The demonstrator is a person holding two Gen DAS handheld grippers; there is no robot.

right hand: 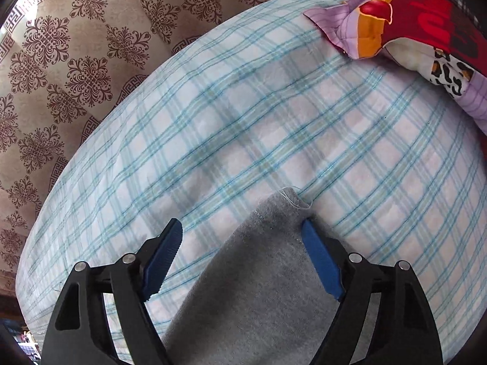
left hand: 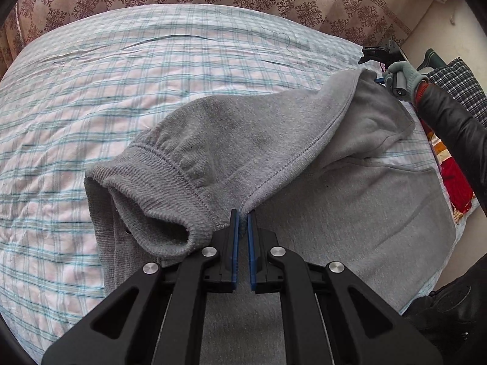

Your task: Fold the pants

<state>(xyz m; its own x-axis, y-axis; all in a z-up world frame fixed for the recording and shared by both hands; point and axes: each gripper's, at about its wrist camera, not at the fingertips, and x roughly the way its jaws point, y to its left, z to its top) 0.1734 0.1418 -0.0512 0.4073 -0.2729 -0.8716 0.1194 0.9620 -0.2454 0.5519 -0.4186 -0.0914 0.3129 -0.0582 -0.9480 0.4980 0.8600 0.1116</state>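
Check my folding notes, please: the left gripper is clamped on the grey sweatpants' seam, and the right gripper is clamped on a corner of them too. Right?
Not quite. The left gripper is shut on the grey sweatpants, but the right wrist view shows the right gripper open, its fingers straddling the corner without pressing it.

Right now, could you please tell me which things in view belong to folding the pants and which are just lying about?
Part of the job:
grey pants
left hand-held gripper, shut on the pants' cuff seam
right hand-held gripper, open over a corner of the pants
checked bedsheet beneath

Just lying about:
colourful pillow
patterned curtain
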